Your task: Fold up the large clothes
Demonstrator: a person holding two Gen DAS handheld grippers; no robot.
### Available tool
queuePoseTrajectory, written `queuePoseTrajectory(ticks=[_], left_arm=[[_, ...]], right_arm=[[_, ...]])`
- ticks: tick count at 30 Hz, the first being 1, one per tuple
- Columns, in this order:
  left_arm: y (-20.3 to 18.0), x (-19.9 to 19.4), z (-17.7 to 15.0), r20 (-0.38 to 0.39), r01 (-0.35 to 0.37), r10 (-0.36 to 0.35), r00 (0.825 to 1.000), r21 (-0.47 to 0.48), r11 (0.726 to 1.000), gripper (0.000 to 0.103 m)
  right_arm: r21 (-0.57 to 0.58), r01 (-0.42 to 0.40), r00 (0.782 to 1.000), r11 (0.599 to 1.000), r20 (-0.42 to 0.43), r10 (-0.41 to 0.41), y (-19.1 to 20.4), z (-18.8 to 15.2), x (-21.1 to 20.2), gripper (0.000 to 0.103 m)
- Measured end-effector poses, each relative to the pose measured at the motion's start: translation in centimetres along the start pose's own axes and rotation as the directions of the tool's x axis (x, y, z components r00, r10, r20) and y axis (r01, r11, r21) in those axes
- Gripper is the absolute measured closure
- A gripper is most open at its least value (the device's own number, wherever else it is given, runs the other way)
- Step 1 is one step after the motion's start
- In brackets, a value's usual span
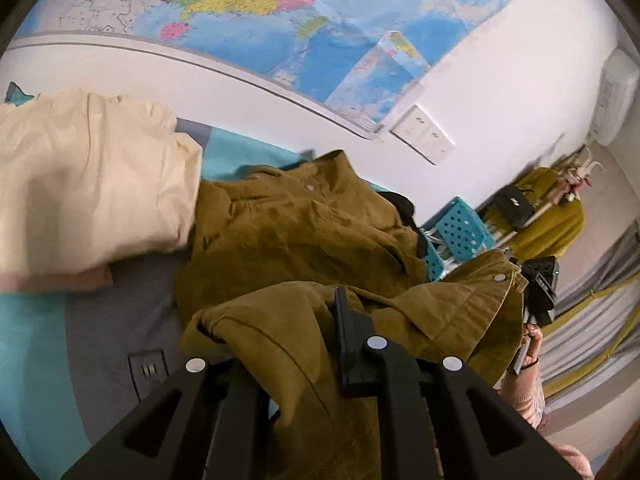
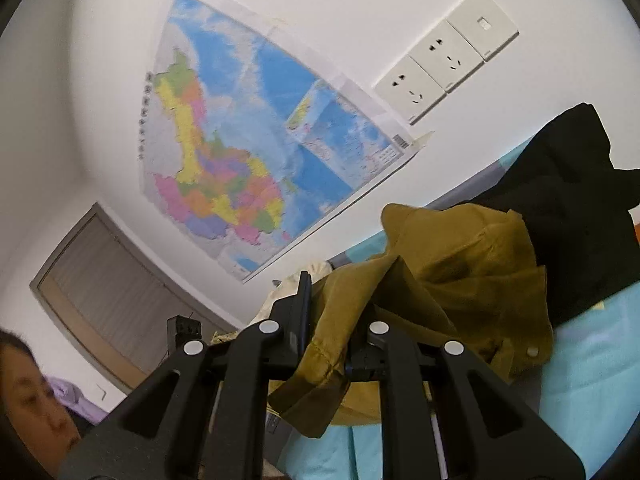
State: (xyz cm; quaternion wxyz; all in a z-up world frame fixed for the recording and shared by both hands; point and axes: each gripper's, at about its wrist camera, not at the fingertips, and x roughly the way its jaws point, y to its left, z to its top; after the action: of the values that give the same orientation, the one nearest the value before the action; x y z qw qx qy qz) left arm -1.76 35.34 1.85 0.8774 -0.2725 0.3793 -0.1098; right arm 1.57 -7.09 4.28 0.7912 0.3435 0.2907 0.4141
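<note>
An olive corduroy jacket [image 1: 300,224] with snap buttons lies bunched on the bed, and two parts of it are lifted. My left gripper [image 1: 316,312] is shut on a fold of it. The cloth drapes over and hides the left finger, so only the right finger shows. My right gripper [image 2: 340,296] is shut on another edge of the jacket [image 2: 460,272], which hangs down between its fingers. In the left wrist view the right gripper [image 1: 540,288] sits at the jacket's right corner, held by a hand [image 1: 530,346] in a pink sleeve.
A folded cream garment [image 1: 88,180] lies at the left on the teal and grey bedsheet [image 1: 32,360]. A black garment [image 2: 572,200] lies behind the jacket. A blue perforated basket [image 1: 460,228] and a rack stand beyond the bed. The wall carries a map [image 2: 240,140] and sockets [image 2: 444,56].
</note>
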Motion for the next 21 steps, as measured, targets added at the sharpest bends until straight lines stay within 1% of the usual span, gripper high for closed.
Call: queuePoseTrajectory(ticks=[4, 9, 11, 17, 21], left_arm=[[0.3, 1.4, 2.2, -0.003, -0.036, 0.036, 0.999, 0.040, 0.999, 0.092], [1.7, 3.6, 4.9, -0.029, -0.062, 0.062, 0.998, 0.020, 0.998, 0.092], [2.4, 4.5, 5.9, -0.043, -0.070, 0.070, 0.997, 0.002, 0.998, 0.092], [3.8, 7.4, 7.7, -0.089, -0.115, 0.113, 0.990, -0.021, 0.993, 0.091], [4.8, 8.9, 8.7, -0.120, -0.128, 0.122, 0.985, -0.047, 0.991, 0.091]], right_arm=[[0.017, 0.038, 0.999, 0.999, -0.008, -0.038, -1.1, 1.9, 2.0, 0.090], [0.065, 0.089, 0.996, 0.994, -0.020, -0.088, -3.3, 3.7, 4.4, 0.090], [0.067, 0.112, 0.993, 0.991, -0.029, -0.111, -3.9, 4.3, 5.4, 0.090], [0.106, 0.158, 0.987, 0.982, -0.056, -0.153, -6.4, 5.8, 8.2, 0.089], [0.163, 0.187, 0.981, 0.969, -0.078, -0.176, -8.8, 6.2, 9.9, 0.088]])
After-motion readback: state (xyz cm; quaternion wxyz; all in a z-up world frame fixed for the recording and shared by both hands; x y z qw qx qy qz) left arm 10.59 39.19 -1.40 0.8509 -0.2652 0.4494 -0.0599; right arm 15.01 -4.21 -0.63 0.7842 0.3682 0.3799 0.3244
